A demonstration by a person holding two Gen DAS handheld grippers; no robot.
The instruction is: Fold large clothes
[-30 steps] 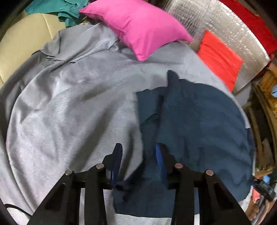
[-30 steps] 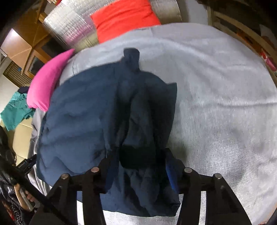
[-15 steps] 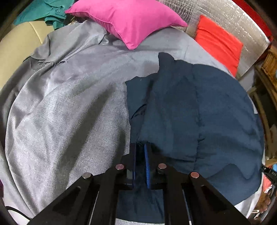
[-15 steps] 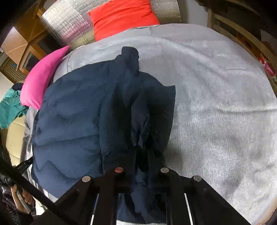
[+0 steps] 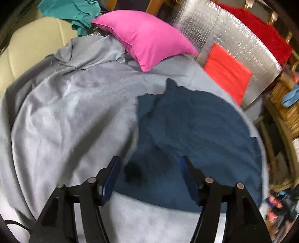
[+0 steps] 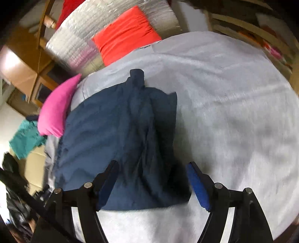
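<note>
A dark navy garment (image 5: 196, 134) lies partly folded on a grey bed sheet (image 5: 65, 121). In the right wrist view the garment (image 6: 115, 134) shows a bunched ridge of folds down its middle. My left gripper (image 5: 149, 168) is open and empty, just above the garment's near left edge. My right gripper (image 6: 152, 172) is open and empty, above the garment's near right part. Both sets of jaws stand wide apart with blue pads.
A pink pillow (image 5: 145, 39) and a red cushion (image 5: 228, 72) lie at the far side against a silver foil panel (image 5: 233, 37). Teal cloth (image 5: 74, 13) sits on a cream seat (image 5: 31, 43). Wooden and wicker furniture (image 5: 284, 104) stands at the right.
Both grippers were shut on the garment half a second ago; both have opened and let it go. The garment now rests on the sheet, and both views have pulled back slightly.
</note>
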